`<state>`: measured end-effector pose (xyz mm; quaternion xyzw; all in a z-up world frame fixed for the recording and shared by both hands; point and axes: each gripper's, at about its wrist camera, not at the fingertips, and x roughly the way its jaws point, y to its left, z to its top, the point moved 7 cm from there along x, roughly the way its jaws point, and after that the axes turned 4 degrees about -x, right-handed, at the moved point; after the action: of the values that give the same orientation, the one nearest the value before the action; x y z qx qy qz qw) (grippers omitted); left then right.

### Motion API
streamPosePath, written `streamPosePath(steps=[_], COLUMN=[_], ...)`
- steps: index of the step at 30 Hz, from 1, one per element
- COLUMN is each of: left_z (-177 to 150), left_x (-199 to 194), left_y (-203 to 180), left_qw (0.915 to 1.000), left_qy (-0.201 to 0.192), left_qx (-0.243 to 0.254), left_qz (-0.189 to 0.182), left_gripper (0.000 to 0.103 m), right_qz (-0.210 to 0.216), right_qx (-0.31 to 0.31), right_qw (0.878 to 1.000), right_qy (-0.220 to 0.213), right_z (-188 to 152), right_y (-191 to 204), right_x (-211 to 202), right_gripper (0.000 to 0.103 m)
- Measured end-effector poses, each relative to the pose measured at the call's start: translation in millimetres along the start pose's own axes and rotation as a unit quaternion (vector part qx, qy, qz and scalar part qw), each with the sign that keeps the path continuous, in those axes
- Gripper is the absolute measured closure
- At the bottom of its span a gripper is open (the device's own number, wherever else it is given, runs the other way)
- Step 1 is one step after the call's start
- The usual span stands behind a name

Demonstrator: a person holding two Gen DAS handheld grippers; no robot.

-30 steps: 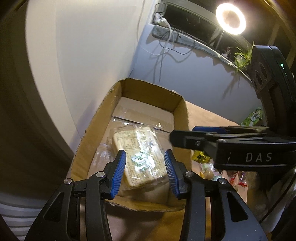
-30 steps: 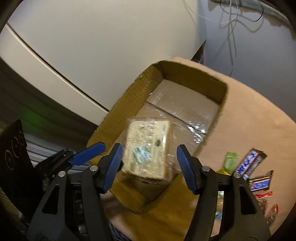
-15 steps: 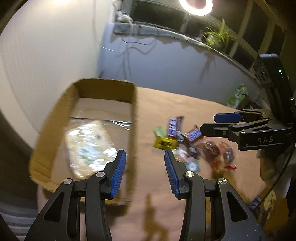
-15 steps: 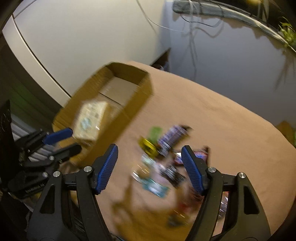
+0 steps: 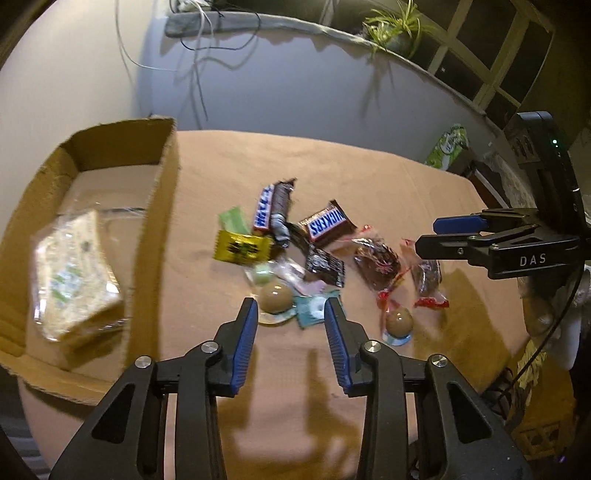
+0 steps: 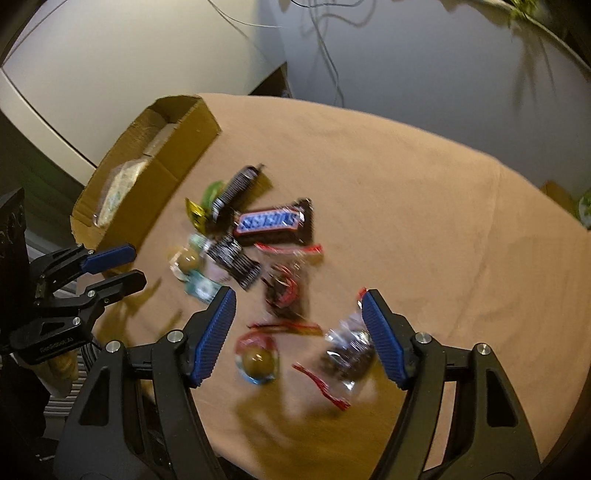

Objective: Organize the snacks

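Note:
A cardboard box stands at the left of the table, with a clear-wrapped cracker pack lying inside. To its right is a loose pile of snacks: a Snickers bar, a yellow candy, two round brown candies and red-edged clear packs. My left gripper hovers over the near round candy and a teal wrapper, its jaws closing with nothing pressed between them. My right gripper is open above a round candy and a clear pack.
A tan cloth covers the round table, whose edge runs close below both grippers. A green package sits past the far right rim. Cables hang down the wall, and a plant stands on the ledge.
Both grippers have swung right, from above the box to above the snack pile. The cracker pack stays in the box. The left jaws have narrowed a little.

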<state>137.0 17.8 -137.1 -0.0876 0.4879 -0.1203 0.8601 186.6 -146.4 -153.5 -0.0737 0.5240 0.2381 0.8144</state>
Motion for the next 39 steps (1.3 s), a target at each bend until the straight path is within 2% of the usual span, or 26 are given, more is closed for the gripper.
streamPosePath(steps=[9,14,17,21,29,33,39], left_z=[9,17,19,23,27,27,28], left_x=[19,39,50,60,72,75,80], left_y=[-41,-61,-71,-74,-78,-81,-87], left_qw=[0.9995,0.9985,0.9981,0.9980,0.9971,0.9965,0.9964], left_qy=[0.012,0.030,0.038,0.044,0.058,0.063,0.063], left_qx=[0.016,0.012,0.017,0.014,0.008,0.005,0.010], left_qz=[-0.025,-0.045,-0.045,-0.044,-0.048,-0.054,-0.055], left_gripper=[0.068,0.068,0.068,0.068,0.068,0.068,0.068], right_qz=[-0.006,0.011,0.020,0.031,0.049,0.061,0.076], right_qx=[0.060,0.082,0.087,0.087,0.082,0.085,0.095], right_qw=[0.998,0.996,0.995,0.995,0.995,0.994,0.992], right_qy=[0.016,0.029,0.034,0.038,0.039,0.036,0.033], right_z=[-23,-36,-40,-42,-40,-42,-45], right_y=[-36,-44,-45,-45,-44,-49,-54], right_x=[12,19,23,29,37,35,32], right_gripper=[0.035,0.040,0.043,0.048,0.049,0.057,0.060])
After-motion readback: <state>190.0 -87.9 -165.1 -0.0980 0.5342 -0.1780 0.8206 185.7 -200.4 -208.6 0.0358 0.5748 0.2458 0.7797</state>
